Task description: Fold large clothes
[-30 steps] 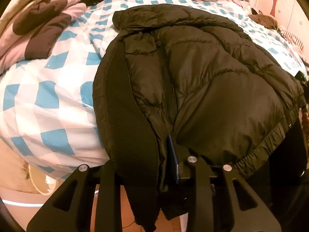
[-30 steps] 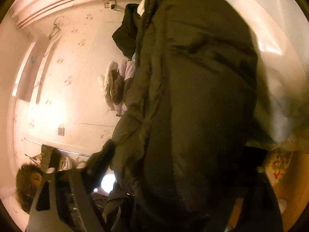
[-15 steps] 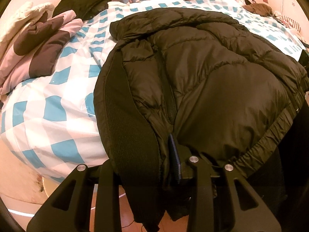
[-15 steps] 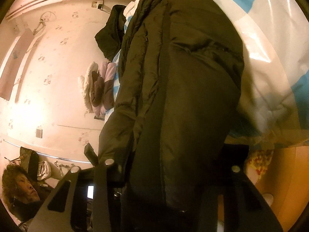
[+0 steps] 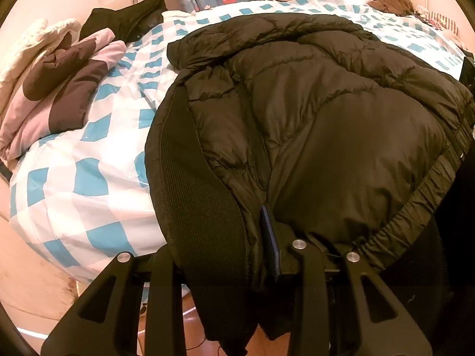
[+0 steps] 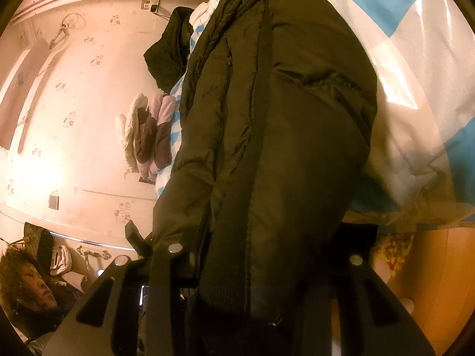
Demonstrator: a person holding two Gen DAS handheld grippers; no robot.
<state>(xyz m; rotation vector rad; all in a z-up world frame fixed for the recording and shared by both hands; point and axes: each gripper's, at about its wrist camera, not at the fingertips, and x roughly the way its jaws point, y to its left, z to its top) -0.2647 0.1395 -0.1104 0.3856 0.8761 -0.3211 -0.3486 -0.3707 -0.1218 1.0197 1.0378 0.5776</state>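
A large dark olive puffer jacket (image 5: 311, 112) lies spread on a bed with a blue and white checked cover (image 5: 98, 160). Its bottom hem hangs over the near edge of the bed. My left gripper (image 5: 228, 264) is shut on the jacket's hem at its black ribbed front band. In the right wrist view the camera is rolled sideways. My right gripper (image 6: 246, 270) is shut on the jacket's (image 6: 267, 118) hem at the other corner. The fingertips of both are hidden in the cloth.
A pink and brown folded garment (image 5: 59, 89) and a black garment (image 5: 127, 23) lie at the bed's left side. More clothes (image 5: 392, 1) lie at the far right. A wall (image 6: 74, 103) and a person's head (image 6: 26, 284) show in the right wrist view. Wooden floor (image 6: 430, 281) lies below.
Both grippers have risen with the jacket's hem. The left view now shows more of the bed and the far curtain. The right view has steadied and shows more of the jacket.
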